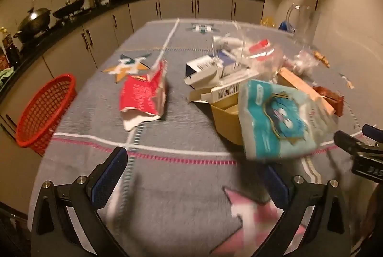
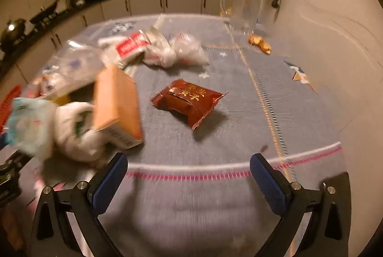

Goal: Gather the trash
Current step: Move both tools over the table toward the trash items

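The desk (image 1: 182, 175) fills most of both views under a grey cloth with star shapes; the trash lies in a heap in the middle right of the left view and down the left side of the right view. A red basket (image 1: 45, 111) sits at the desk's left edge in the left view, well apart from the heap. A blue-green soft pack (image 1: 275, 118) leans on an open yellow box (image 1: 227, 113), low right of middle; a red and white bag (image 1: 143, 94) lies alone in the middle, between basket and heap. In the right view an orange box (image 2: 117, 106) stands tilted at the left, and a dark red snack pack (image 2: 189, 101) lies alone in the middle; crumpled clear wrap (image 2: 177, 53) sits above it.

The left tool (image 1: 194, 178) points down at a slant over bare cloth at the bottom of its view; its jaws are spread wide and hold nothing. The right tool (image 2: 189, 180) slants down the same way, low in its view; it is also wide apart and empty, with the snack pack just ahead of it.
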`<state>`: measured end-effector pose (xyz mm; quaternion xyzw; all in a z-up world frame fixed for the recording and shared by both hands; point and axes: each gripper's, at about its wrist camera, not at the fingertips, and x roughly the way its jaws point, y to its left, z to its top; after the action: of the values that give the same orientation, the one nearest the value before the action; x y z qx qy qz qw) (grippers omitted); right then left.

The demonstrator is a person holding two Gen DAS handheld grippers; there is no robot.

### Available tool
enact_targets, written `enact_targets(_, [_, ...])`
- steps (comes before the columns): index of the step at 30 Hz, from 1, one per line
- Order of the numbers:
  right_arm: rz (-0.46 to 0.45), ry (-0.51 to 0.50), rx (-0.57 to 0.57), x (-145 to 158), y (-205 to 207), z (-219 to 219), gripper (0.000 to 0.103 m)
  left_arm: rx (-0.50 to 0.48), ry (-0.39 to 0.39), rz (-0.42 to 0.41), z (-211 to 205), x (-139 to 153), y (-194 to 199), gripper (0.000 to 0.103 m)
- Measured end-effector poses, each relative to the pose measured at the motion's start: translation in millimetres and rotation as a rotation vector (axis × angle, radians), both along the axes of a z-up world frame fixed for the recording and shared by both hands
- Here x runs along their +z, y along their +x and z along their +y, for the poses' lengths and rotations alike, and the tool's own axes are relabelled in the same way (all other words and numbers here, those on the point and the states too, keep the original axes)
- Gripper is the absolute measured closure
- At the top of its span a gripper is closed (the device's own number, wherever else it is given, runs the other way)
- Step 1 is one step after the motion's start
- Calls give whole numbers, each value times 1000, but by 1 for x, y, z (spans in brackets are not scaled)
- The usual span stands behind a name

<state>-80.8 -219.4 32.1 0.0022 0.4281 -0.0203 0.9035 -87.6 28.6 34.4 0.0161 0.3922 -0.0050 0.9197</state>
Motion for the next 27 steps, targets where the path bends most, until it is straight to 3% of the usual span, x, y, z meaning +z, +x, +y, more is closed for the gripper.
enact_targets(4, [-95, -15, 7, 22, -34, 3, 0, -7, -31, -71, 4, 17, -30, 0])
enact_targets(8, [-174, 24, 21, 37, -69, 15, 0, -10, -9, -143, 4, 26, -55, 0])
enact_targets(12, [-160, 46, 42, 26, -78, 33, 1, 15, 11, -168, 9, 24, -68, 0])
enact_targets(16, [-155, 26, 42, 19, -82, 42, 10, 45, 29, -172, 14, 21, -71, 0])
enact_targets(27, [-156, -6, 75, 14, -82, 53, 10, 71, 37, -162, 21, 11, -68, 0])
